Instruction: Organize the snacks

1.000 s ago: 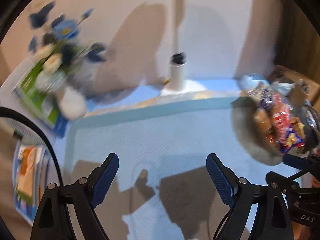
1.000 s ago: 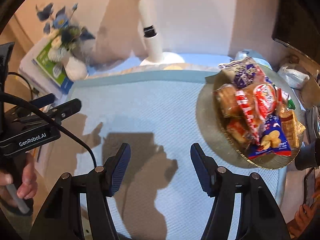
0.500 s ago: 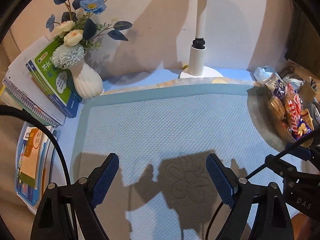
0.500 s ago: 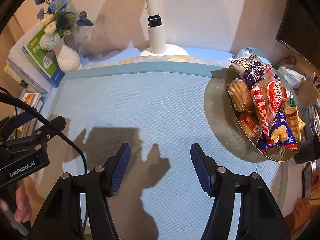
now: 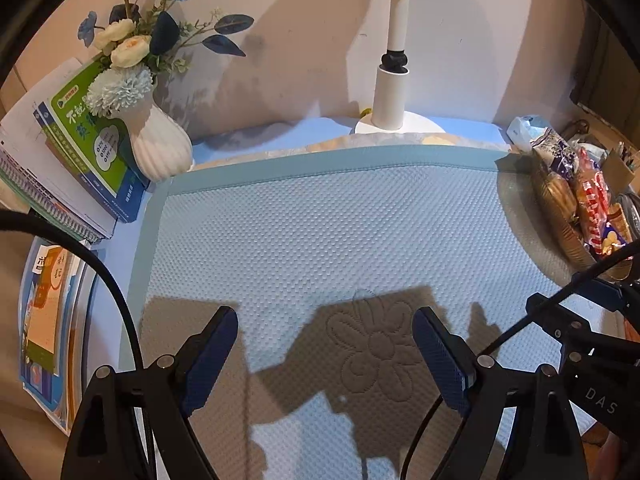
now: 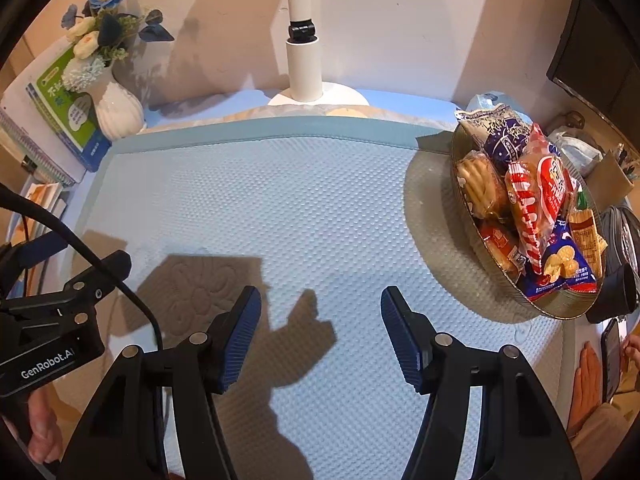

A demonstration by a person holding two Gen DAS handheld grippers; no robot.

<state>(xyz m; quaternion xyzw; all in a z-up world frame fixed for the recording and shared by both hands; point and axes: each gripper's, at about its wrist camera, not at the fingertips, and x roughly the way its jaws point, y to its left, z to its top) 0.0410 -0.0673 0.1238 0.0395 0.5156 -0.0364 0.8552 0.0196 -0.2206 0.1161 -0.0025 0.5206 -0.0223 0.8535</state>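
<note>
A dimpled, quilted cloth mat (image 6: 288, 208), glossy plastic snack wrappers (image 6: 536, 200) and a dull metallic tray (image 6: 460, 200) are seen.

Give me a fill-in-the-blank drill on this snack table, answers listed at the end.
1. The snack packets are piled in a round ____ at the mat's right edge.
2. The flowers stand in a white ribbed ____.
3. Both the left tool and the right tool have nothing between their blue pads, so they are ____.
4. Stitched into the blue mat under the left tool is a ____ pattern.

Answers: tray; vase; open; flower
</note>
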